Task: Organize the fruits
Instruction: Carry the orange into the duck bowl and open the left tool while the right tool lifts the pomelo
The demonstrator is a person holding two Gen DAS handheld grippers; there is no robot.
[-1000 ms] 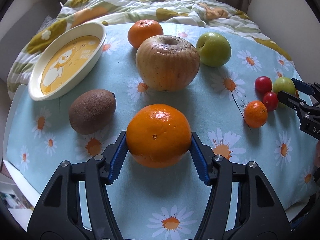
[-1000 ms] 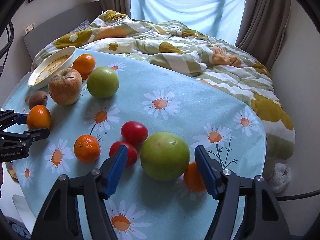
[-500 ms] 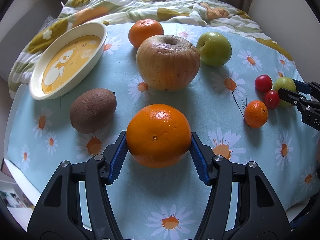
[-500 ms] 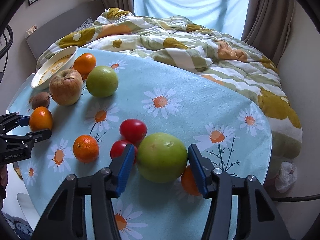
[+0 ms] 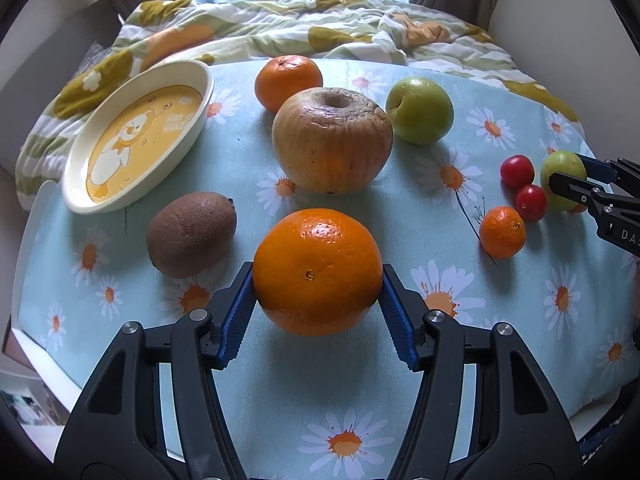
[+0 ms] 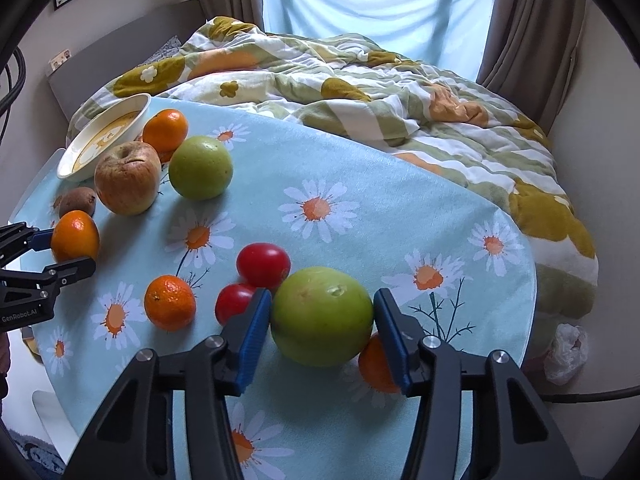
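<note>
My left gripper is shut on a large orange that rests on the daisy tablecloth; both blue pads press its sides. In the right wrist view my right gripper has a green apple between its jaws. The jaws are closing and the pads touch the apple's two sides. Each gripper shows in the other's view: the right gripper at the right edge, the left gripper at the left edge.
A cream oval dish lies at the far left. A kiwi, a wrinkled apple, a second green apple and a mandarin lie between. Two red tomatoes, small mandarins and a bed quilt are nearby.
The right jaws have closed in from well apart until they touch the green apple. The left gripper and its orange have not moved.
</note>
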